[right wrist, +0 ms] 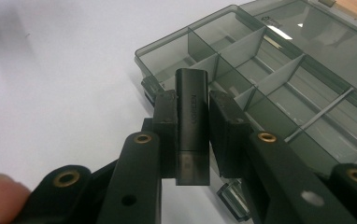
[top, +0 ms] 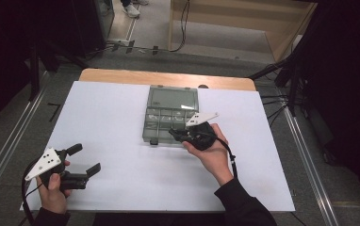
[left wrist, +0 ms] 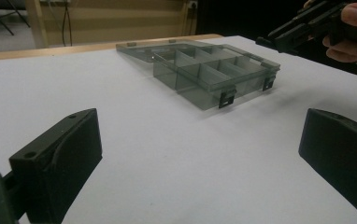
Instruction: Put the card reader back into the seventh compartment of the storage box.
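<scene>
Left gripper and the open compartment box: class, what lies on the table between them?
Nothing: in the left gripper view, bare white table runs from the open left gripper to the compartment box.

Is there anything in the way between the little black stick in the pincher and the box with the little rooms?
Nothing visible is. The right gripper holds the black stick just over the near edge of the open box. The lid lies folded back, and the compartments in front of the stick look empty. The left gripper waits far off, open.

Jaws wide apart — organizer box (left wrist: 209, 74) beyond, lid open.
</scene>
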### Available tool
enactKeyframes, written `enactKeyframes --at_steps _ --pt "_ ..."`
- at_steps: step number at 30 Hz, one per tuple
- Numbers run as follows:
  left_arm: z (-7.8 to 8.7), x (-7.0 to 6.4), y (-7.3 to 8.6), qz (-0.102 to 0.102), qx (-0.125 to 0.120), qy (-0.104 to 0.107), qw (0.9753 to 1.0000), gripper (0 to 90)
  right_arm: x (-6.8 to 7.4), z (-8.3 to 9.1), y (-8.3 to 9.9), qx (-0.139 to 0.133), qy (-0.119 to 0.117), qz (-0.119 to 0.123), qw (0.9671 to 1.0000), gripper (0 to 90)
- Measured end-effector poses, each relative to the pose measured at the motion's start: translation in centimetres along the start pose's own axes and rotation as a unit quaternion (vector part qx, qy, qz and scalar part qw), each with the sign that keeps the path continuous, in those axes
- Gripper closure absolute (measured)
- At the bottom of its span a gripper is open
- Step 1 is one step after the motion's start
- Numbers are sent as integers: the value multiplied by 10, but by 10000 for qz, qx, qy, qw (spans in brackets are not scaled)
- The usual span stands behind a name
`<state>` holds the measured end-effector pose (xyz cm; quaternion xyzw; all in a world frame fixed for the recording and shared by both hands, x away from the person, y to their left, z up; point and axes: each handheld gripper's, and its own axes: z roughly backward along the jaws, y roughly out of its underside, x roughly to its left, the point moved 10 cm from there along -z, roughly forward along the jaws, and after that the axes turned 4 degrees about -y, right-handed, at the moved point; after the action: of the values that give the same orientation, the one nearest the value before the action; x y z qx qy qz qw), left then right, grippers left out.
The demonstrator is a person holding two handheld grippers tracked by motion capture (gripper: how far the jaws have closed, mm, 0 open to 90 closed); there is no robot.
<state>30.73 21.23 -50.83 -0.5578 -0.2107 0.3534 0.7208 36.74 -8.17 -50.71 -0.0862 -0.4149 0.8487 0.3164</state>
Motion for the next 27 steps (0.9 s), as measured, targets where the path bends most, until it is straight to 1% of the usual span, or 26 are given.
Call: enactKeyframes --at_steps 12,22,27 --pt "0 0 0 7 -2 3 10000 0 -8 -2 -3 -13 87 -158 9998 720" --pt "0 0 0 -1 -2 -1 10000 0 -13 -7 -4 -4 212 -259 9994 720" --pt "-1 0 0 8 7 6 10000 0 -16 -8 -4 -6 231 -282 9993 720"
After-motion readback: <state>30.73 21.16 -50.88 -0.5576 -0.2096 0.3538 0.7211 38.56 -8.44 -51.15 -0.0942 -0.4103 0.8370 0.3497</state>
